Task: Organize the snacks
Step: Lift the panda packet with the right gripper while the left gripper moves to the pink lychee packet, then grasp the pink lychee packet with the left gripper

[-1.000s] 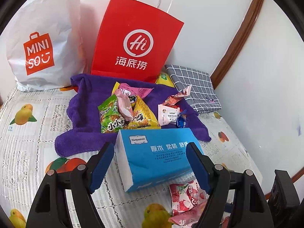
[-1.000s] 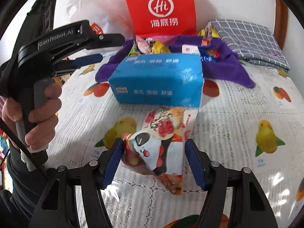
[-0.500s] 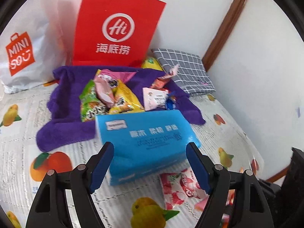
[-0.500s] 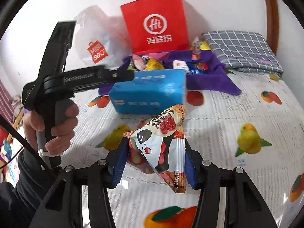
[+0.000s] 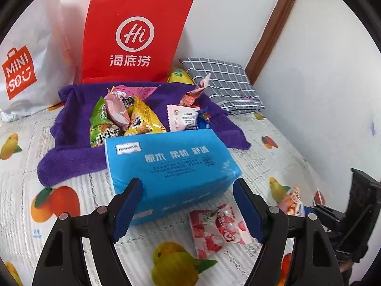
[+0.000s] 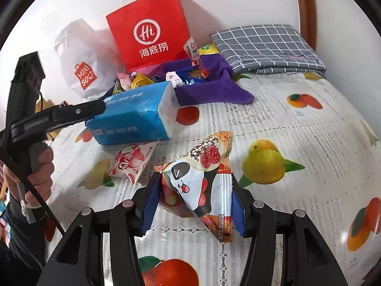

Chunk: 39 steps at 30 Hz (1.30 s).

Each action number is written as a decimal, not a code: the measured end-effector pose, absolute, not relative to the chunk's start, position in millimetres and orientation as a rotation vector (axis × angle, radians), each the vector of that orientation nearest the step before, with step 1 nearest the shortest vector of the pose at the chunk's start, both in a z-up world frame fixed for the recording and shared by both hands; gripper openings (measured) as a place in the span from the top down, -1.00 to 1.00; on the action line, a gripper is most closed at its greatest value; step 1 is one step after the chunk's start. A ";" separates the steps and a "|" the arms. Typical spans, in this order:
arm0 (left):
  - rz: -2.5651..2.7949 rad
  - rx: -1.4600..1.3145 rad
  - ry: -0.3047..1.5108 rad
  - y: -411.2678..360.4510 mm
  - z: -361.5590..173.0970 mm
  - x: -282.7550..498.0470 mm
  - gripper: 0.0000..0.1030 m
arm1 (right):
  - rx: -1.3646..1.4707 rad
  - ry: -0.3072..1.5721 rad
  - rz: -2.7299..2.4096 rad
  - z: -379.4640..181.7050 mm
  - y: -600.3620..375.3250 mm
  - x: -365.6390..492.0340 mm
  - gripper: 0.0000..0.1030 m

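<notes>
Right gripper closed on a panda-print snack packet, held above the fruit-patterned bed cover. Left gripper parted wide around the near end of a blue tissue pack, pads apparently not touching it. Pink lychee packet lying on the cover just before the pack. More snacks heaped on a purple towel behind, by a red paper bag.
</notes>
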<state>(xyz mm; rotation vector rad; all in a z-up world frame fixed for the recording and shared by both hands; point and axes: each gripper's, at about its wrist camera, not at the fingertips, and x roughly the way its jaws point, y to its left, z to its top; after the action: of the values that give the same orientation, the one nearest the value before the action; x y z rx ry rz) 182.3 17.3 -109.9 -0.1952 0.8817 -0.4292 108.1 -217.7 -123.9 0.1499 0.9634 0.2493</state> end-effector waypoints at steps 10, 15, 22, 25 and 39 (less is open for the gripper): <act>-0.438 -0.263 0.977 22.1 -135.2 158.9 -0.49 | 0.183 0.934 0.264 -130.8 -221.0 111.2 -0.03; -0.466 -0.309 1.056 14.6 -152.9 151.8 -0.49 | 0.184 0.926 0.271 -130.3 -222.3 108.7 -0.03; -0.479 -0.277 1.056 -8.1 -155.5 153.3 -0.77 | 0.197 0.930 0.274 -126.7 -237.1 107.1 -0.02; -0.460 -0.232 1.059 -21.2 -154.0 157.3 -0.84 | 0.214 0.926 0.254 -126.1 -246.0 107.3 -0.02; -0.274 0.087 1.031 -75.0 -158.9 159.1 -0.49 | 0.185 0.917 0.170 -120.4 -270.5 101.5 -0.01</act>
<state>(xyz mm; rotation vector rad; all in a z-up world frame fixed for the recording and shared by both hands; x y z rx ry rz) 159.1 -75.0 -158.9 0.0870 1.0306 -0.2737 101.5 -270.5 -120.4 0.1852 0.9168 0.1699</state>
